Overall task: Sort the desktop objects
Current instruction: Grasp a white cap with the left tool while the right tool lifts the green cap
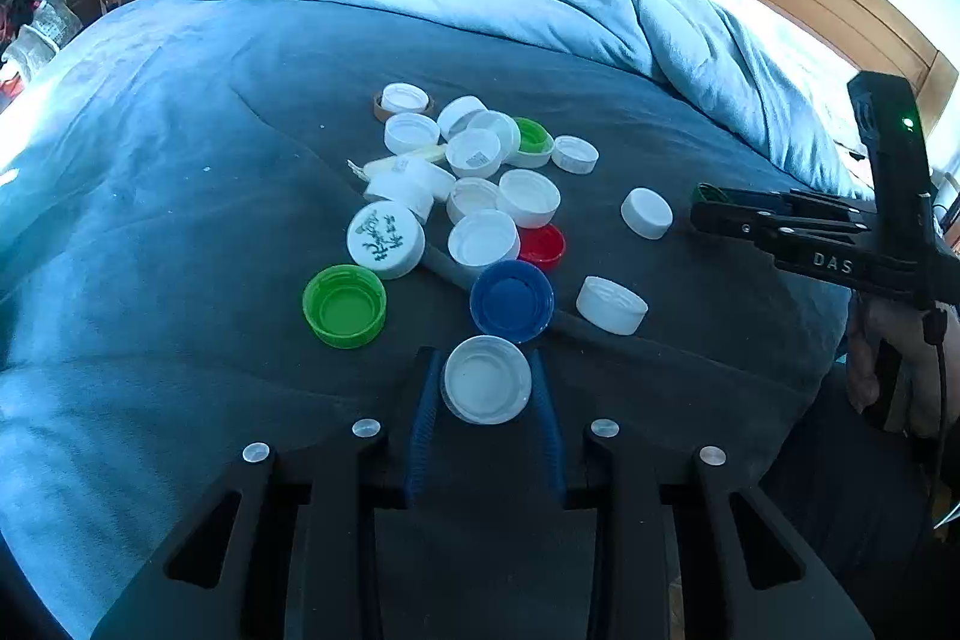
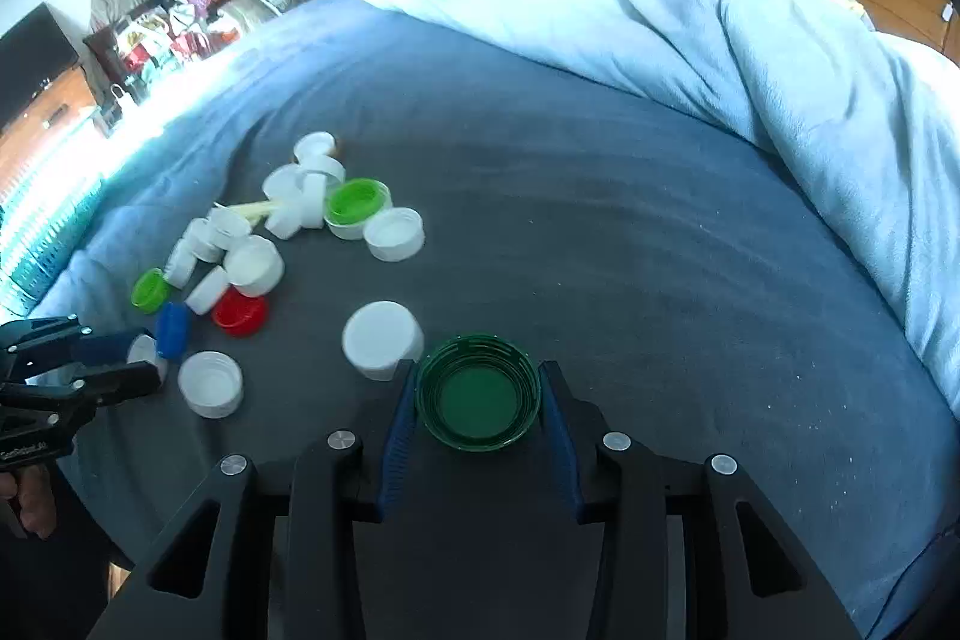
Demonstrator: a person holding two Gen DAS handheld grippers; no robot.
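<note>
Left view, nearest: white cap (image 1: 487, 379), hollow side up, sits between the blue-padded fingers (image 1: 423, 418) of the left gripper (image 1: 485, 370), which are closed on its rim.
Left view, just beyond: blue cap (image 1: 512, 300) touching the held cap's far edge; light-green cap (image 1: 344, 305) to its left; another white cap (image 1: 611, 305) to its right.
Left view, pile: many white caps heaped on the dark bed sheet (image 1: 180, 220), with a red cap (image 1: 543, 245) and a printed cap (image 1: 386, 238) among them.
Left view, right edge: right gripper (image 1: 705, 205) reaching in, a hand (image 1: 888, 370) on its handle.
Right view, nearest: dark-green cap (image 2: 478, 393), hollow side up, clamped between the right gripper's (image 2: 478, 388) fingers (image 2: 401, 430).
Right view, left of it: lone white cap (image 2: 382, 338), top up, just beside the left finger.
Right view, far left: left gripper (image 2: 141, 361) holding its white cap beside the pile.
Right view, behind: pale quilt (image 2: 660, 28) bunched on the bed.
</note>
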